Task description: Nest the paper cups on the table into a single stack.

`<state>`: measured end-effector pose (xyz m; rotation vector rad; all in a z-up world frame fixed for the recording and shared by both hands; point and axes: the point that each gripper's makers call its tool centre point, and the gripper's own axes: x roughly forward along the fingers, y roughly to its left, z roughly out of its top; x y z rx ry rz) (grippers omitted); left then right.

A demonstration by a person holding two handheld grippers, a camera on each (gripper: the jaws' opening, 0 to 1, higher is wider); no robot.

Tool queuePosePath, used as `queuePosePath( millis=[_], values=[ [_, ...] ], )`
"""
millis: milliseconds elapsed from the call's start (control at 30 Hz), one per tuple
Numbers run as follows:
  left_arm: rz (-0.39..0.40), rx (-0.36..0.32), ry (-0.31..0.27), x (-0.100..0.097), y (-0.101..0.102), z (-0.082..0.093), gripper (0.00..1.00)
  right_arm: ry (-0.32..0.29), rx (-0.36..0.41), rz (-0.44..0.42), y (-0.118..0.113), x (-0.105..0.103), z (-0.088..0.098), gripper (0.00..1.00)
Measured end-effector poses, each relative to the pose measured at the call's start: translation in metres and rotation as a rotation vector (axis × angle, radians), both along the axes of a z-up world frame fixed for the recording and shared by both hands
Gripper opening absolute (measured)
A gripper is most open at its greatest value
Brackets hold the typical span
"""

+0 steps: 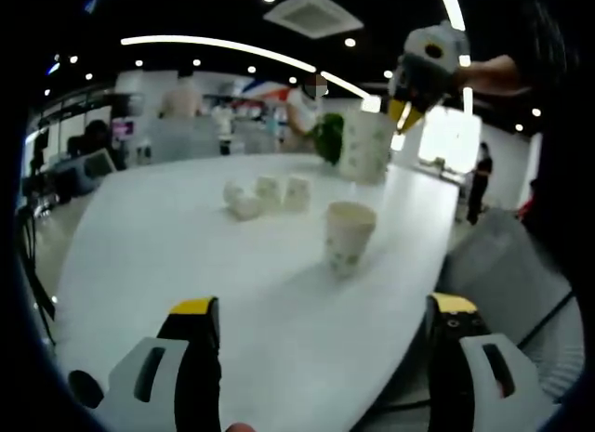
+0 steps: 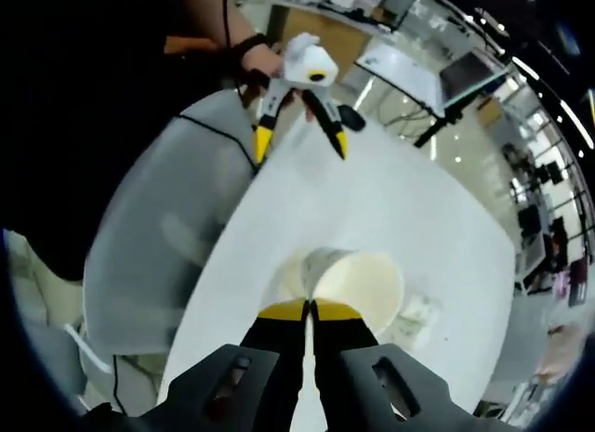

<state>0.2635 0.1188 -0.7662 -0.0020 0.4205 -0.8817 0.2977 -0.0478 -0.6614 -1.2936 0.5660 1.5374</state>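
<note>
A white paper cup with a green print [image 1: 350,235] stands upright on the white table [image 1: 167,255], a little beyond my left gripper [image 1: 323,307], whose jaws are open and hold nothing. Further back, a few more cups [image 1: 265,195] lie in a loose cluster. My right gripper [image 1: 402,114] hangs above the table's far right side, shut on the rim of another cup [image 1: 367,144]. In the right gripper view that held cup [image 2: 363,281] opens toward the camera, pinched by my right gripper [image 2: 309,309]. The left gripper [image 2: 300,142] shows open over the table's near edge.
A grey chair [image 2: 158,228] stands at the table's edge beside the person holding the grippers, and it is seen again as the chair [image 1: 502,265] at the right. People and desks fill the room behind the table. A green plant [image 1: 327,137] sits at the far end.
</note>
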Motion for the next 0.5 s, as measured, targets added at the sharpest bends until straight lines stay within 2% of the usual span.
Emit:
queuePosePath(
  millis=[500],
  values=[
    [0.008, 0.000, 0.004, -0.003, 0.003, -0.001, 0.90, -0.022, -0.047, 0.028, 0.000, 0.003, -0.016, 0.00]
  ],
)
